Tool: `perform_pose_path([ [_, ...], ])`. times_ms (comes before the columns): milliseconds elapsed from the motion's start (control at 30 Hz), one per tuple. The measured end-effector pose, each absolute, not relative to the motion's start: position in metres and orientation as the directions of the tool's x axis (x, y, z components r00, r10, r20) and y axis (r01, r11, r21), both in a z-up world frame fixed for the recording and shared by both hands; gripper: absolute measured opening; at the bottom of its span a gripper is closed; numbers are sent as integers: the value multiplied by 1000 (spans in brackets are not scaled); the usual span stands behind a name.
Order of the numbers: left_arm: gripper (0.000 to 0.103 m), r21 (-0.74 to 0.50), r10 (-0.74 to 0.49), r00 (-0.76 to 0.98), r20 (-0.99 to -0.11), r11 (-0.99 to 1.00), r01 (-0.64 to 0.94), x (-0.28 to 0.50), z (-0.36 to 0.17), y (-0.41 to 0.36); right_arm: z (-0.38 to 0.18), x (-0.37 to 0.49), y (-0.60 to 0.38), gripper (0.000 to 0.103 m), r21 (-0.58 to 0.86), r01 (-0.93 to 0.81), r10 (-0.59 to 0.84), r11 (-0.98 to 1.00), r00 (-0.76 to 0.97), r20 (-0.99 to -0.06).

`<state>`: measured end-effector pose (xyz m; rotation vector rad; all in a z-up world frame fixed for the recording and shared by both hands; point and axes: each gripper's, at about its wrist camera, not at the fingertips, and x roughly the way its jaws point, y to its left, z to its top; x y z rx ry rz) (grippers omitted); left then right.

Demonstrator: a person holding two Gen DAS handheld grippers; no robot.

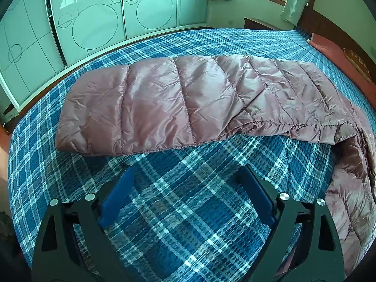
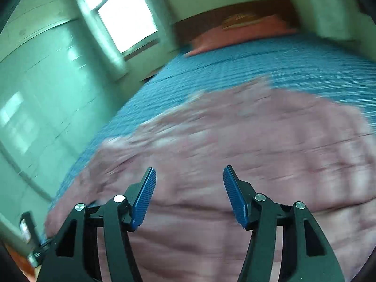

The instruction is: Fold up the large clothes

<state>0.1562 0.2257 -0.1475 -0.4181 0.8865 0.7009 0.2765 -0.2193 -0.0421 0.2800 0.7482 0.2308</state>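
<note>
Your left gripper [image 1: 188, 183] hangs wide open over the plaid bedspread [image 1: 178, 223], the pink puffer jacket [image 1: 164, 103] just ahead of it; your right gripper [image 2: 189, 188] gapes, empty, above that blurred jacket [image 2: 235, 145].

Right gripper [image 2: 189, 178] is hanging over the pink quilted jacket [image 2: 235, 145], jaws apart, nothing between the blue pads [image 2: 143, 199]. Jacket is lying on the blue bedspread [image 2: 258, 61]. View is blurring heavily.
</note>
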Motion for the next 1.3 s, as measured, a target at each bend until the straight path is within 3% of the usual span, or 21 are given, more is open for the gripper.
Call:
perform_pose_path([
  [100,92,-45,382,433,-816,706,-707,157,-149,225,-59,292,-282,59,230,118,81,966,706,-703],
  [200,92,-42,384,432,-816,706,-707,158,-149,224,-89,303,-316,59,159,256,-42,953,636,-771],
  [300,92,-37,387,429,-816,706,-707,158,-150,225,-116,313,-318,60,135,247,-39,960,589,-807],
  [367,92,-36,388,429,-816,707,-707,158,-150,225,-108,314,-311,60,91,242,-72,966,592,-803],
  [533,92,-33,389,427,-816,707,-707,158,-150,225,-99,324,-288,60,140,197,-16,970,631,-775],
  [667,93,-35,388,428,-816,706,-707,159,-150,223,-121,339,-264,67,19,142,-69,990,589,-805],
  [833,93,-64,370,444,-816,706,-705,159,-148,224,-108,326,-261,67,54,158,-59,986,628,-776],
  [1300,93,-496,184,654,-734,514,-700,141,-147,287,-127,319,-263,71,40,159,-68,986,621,-781],
])
